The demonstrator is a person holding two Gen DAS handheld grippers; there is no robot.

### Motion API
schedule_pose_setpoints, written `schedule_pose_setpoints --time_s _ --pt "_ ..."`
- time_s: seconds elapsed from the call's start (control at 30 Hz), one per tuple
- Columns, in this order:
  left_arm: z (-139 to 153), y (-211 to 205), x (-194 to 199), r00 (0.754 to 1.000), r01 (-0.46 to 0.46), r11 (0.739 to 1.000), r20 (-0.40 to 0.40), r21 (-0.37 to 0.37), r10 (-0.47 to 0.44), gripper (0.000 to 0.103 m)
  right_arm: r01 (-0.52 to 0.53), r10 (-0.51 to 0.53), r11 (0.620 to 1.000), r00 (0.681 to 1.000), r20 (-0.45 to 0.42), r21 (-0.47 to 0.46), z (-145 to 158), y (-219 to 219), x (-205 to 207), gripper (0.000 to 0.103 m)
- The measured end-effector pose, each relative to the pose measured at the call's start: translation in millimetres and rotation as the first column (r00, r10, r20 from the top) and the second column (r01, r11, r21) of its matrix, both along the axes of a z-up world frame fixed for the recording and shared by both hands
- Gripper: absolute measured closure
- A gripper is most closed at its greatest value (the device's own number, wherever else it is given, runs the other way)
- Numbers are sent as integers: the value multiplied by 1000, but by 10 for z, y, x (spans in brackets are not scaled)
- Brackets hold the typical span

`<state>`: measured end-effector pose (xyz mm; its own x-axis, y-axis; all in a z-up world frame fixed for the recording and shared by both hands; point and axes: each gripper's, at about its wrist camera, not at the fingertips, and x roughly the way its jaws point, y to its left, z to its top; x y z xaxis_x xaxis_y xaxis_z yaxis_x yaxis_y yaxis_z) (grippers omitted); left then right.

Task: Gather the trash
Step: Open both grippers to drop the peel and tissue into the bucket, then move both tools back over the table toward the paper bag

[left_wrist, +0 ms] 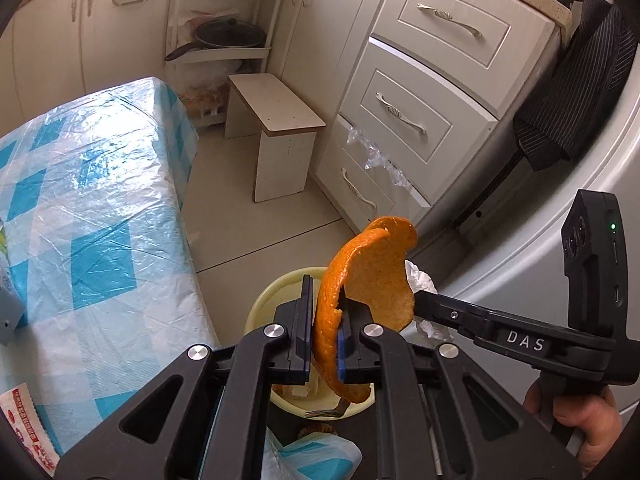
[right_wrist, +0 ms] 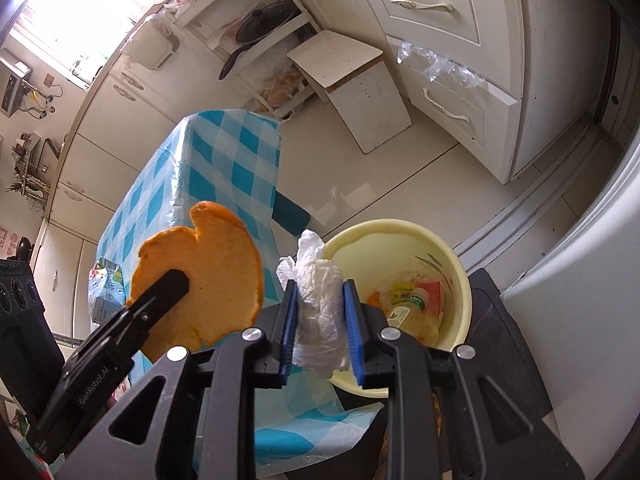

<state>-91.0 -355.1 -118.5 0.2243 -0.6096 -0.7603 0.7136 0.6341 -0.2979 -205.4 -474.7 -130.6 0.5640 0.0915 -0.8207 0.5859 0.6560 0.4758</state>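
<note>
Black jaw arms with silver pivot bolts fill the bottom of both wrist views. Between the blue-edged fingers of the left gripper sits a large curled piece of orange peel, bright orange outside and paler inside; the jaws are drawn nearly together and clamp the peel on its lower edge, so that most of it stands up above the fingertips. Directly below and just beyond that gripper is a pale yellow round plastic bucket, its rim showing on either side of the fingers. The right gripper pinches a crumpled white paper tissue between its blue pads, the wad bulging out above and below them. Just to the right of and below those fingertips lies the same yellow bucket, open at the top, holding a small plastic bottle with a green label among yellow and red wrappers. To the left of the right gripper the peel shows in the other tool's black finger, close beside the tissue but apart from it. From the left view the right gripper's body crosses in from the right side, with a person's hand on its grip. Left of both grippers stands a table under a blue-and-white checked plastic cloth. Further ahead are a small white wooden stool and a cream drawer unit with clear plastic film hanging from one drawer.
</note>
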Motion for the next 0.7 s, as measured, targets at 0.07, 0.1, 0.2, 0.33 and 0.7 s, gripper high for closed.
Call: schedule_pose_setpoints --time_s 0.07,0.1,0.2,0.33,0.7 --pt "-47 -41 -5 1000 3 1000 -11 14 -3 94 1 -1 1000 1000 -10 3 -27 -5 13 77" --pt "-78 -61 -13 1000 5 1000 -18 23 -4 93 1 -1 1000 1000 -15 6 -43 -13 22 76" --pt "-158 -109 -16 999 14 999 -45 43 -13 86 14 -14 1000 1000 -27 15 -92 -44 40 64" --pt "-149 -117 -43 998 30 999 -52 33 -28 73 39 -39 999 999 -12 24 -91 -84 11 62" --pt "340 425 84 999 -23 1000 46 -17 23 51 17 -19 999 999 51 35 23 21 138 56"
